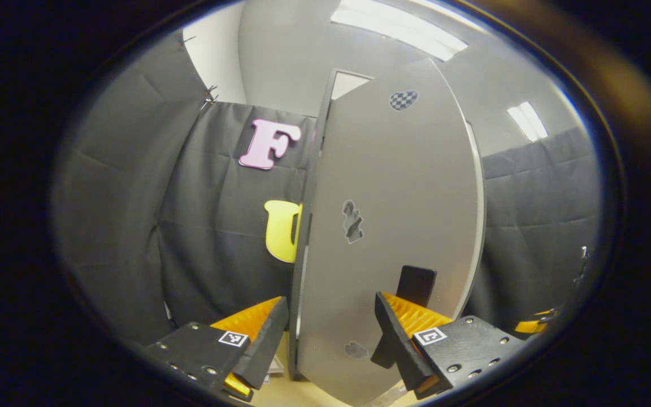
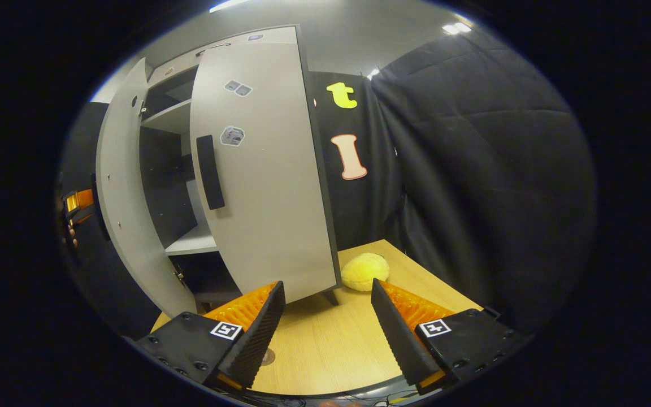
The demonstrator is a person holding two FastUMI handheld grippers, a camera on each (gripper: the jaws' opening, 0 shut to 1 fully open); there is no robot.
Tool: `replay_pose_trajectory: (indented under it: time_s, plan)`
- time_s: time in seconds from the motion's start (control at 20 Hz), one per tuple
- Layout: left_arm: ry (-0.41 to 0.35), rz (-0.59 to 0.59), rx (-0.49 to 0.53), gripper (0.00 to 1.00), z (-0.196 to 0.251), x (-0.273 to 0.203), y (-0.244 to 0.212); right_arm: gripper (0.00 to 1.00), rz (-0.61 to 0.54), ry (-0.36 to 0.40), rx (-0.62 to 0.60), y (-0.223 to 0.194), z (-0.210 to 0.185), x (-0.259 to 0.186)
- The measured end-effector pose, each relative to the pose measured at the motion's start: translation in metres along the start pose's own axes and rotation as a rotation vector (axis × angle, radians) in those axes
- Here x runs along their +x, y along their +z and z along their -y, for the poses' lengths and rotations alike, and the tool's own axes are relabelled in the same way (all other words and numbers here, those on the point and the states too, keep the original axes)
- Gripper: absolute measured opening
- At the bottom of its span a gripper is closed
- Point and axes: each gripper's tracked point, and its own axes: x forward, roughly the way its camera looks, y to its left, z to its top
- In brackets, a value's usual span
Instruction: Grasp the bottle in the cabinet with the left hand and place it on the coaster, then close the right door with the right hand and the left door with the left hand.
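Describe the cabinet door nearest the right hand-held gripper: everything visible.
The right door is a flat, matte light-grey panel with a dark edge, standing upright and swung partly open. A black vertical bar handle sits near its free edge, with three small stickers above it. It hangs on the cabinet over the wooden table. The right hand-held gripper is open and apart from it.

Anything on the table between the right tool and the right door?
No: in the right gripper view only bare wooden table separates the open right tool from the right door; a yellow ball lies aside.
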Motion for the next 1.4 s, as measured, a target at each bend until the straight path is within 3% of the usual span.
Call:
replay_pose_trajectory:
  time_s: [0.1, 0.2, 0.25, 0.3, 0.4, 0.55, 0.7, 0.75, 0.95, 1.0, 1.05, 1.25, 1.3, 1.35, 1.4]
  plan:
    - [-0.044, 0.004, -0.026, 0.94, 0.004, 0.001, -0.001, 0.98, 0.004, -0.021, 0.011, 0.000, 0.006, -0.007]
    - [-0.099, 0.002, -0.059, 0.90, 0.010, 0.003, -0.004, 0.98, 0.008, -0.045, 0.020, 0.000, 0.012, -0.015]
    - [-0.117, 0.012, -0.069, 0.94, 0.010, 0.005, -0.003, 0.98, 0.015, -0.057, 0.022, 0.003, 0.012, -0.020]
    - [-0.128, 0.022, -0.070, 0.90, 0.010, 0.006, -0.002, 0.98, 0.023, -0.069, 0.025, 0.004, 0.016, -0.025]
    - [-0.131, 0.029, -0.049, 0.92, 0.009, 0.003, 0.002, 0.98, 0.033, -0.086, 0.030, 0.005, 0.023, -0.028]
    - [-0.069, 0.027, 0.020, 0.96, 0.006, 0.003, 0.001, 0.98, 0.042, -0.089, 0.027, 0.007, 0.026, -0.028]
    - [0.007, 0.030, 0.085, 0.84, -0.004, -0.004, 0.014, 0.98, 0.059, -0.047, 0.015, 0.014, 0.017, -0.023]
    - [0.029, 0.029, 0.096, 0.97, -0.006, -0.007, 0.016, 0.98, 0.062, -0.024, 0.010, 0.017, 0.010, -0.019]
    - [0.128, 0.056, 0.104, 0.97, -0.017, -0.021, 0.030, 0.98, 0.092, 0.068, -0.031, 0.038, -0.016, -0.002]
    - [0.154, 0.071, 0.108, 0.84, -0.020, -0.026, 0.038, 0.98, 0.098, 0.088, -0.037, 0.044, -0.022, 0.001]
    - [0.175, 0.083, 0.113, 0.97, -0.023, -0.031, 0.045, 0.97, 0.108, 0.107, -0.039, 0.051, -0.026, 0.003]
    - [0.251, 0.104, 0.130, 0.97, -0.034, -0.056, 0.051, 0.98, 0.173, 0.143, -0.072, 0.079, -0.043, 0.008]
    - [0.269, 0.101, 0.130, 0.84, -0.040, -0.072, 0.048, 0.98, 0.187, 0.151, -0.094, 0.084, -0.047, 0.009]
    - [0.286, 0.095, 0.125, 0.84, -0.046, -0.087, 0.043, 0.98, 0.196, 0.162, -0.108, 0.089, -0.051, 0.011]
    - [0.299, 0.092, 0.119, 0.90, -0.050, -0.095, 0.041, 0.98, 0.199, 0.179, -0.113, 0.092, -0.057, 0.012]
